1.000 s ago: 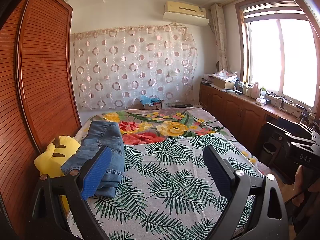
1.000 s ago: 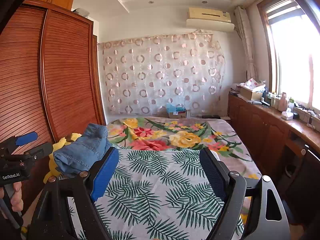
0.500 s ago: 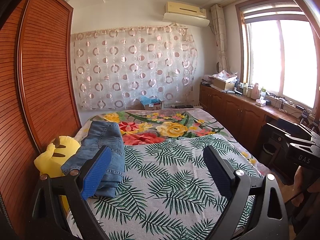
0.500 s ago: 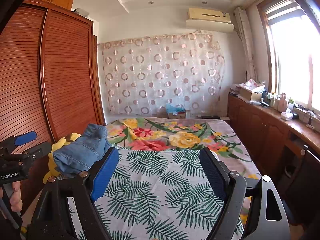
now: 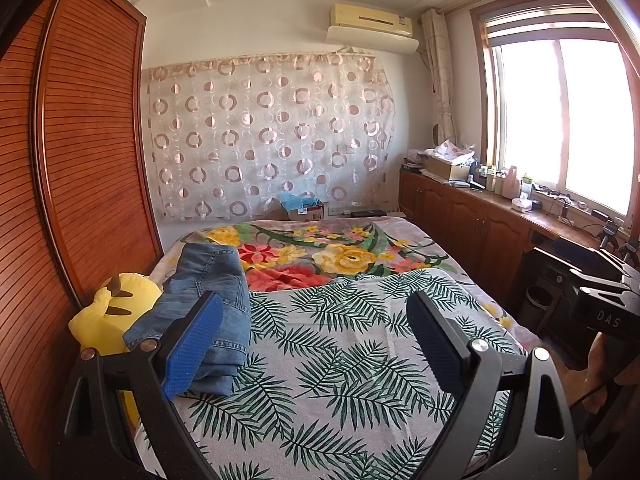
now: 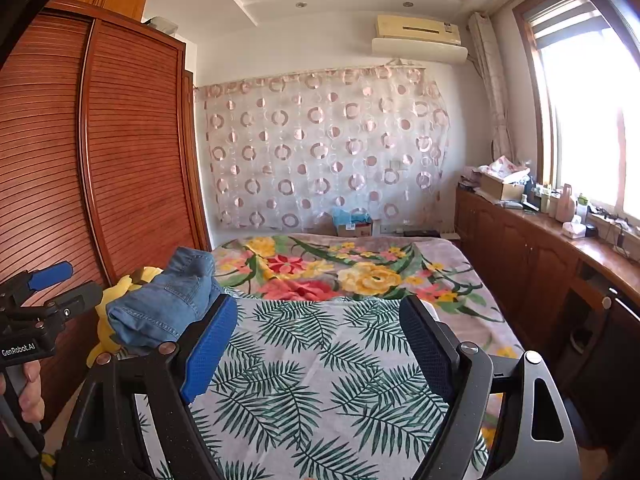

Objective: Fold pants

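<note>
Folded blue denim pants (image 5: 208, 292) lie on the left side of the bed, partly resting against a yellow plush toy (image 5: 112, 312). In the right wrist view the pants (image 6: 168, 300) sit at the left, behind the blue left pad. My left gripper (image 5: 316, 344) is open above the palm-leaf sheet, its left pad in front of the pants, nothing between its pads. My right gripper (image 6: 316, 344) is open too, over the middle of the bed and holding nothing. Each gripper shows in the other's view: the left gripper (image 6: 44, 284) at the far left, the right gripper (image 5: 600, 308) at the far right.
The bed (image 5: 340, 360) carries a palm-leaf sheet over a floral blanket (image 5: 320, 252). A wooden slatted wardrobe (image 5: 80, 160) runs along the left. Low wooden cabinets (image 5: 472, 224) with clutter stand under the window on the right. A cardboard box (image 5: 304, 210) sits beyond the bed's far end.
</note>
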`<state>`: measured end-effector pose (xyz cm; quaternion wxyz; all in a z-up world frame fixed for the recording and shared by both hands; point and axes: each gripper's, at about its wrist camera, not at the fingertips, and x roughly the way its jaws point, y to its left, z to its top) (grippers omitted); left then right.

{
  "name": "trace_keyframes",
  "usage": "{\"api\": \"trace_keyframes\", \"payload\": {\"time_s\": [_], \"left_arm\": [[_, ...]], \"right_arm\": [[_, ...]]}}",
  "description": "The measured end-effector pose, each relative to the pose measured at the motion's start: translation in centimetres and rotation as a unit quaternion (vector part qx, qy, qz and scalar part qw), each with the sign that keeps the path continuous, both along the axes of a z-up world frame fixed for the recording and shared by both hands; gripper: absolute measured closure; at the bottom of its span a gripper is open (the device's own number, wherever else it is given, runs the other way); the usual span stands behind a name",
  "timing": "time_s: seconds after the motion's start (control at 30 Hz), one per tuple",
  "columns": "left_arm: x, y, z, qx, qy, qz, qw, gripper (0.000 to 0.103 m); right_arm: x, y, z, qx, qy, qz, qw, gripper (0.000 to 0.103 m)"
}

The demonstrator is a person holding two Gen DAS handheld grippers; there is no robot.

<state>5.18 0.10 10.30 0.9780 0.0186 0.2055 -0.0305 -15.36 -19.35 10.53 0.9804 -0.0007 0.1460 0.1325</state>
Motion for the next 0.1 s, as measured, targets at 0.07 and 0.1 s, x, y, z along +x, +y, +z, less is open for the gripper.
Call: {"api": "trace_keyframes", "payload": {"time_s": [0.07,0.1], "left_arm": [[0.02,0.02,-0.01,0.000,0.000,-0.001,1.0000,0.009],[0.01,0.02,-0.01,0.000,-0.001,0.000,1.0000,0.009]], "right_arm": [[-0.07,0.08,-0.02,0.000,0.000,0.000,1.000,0.019],[-0.14,0.13,-0.08,0.000,0.000,0.000,1.000,0.019]]}}
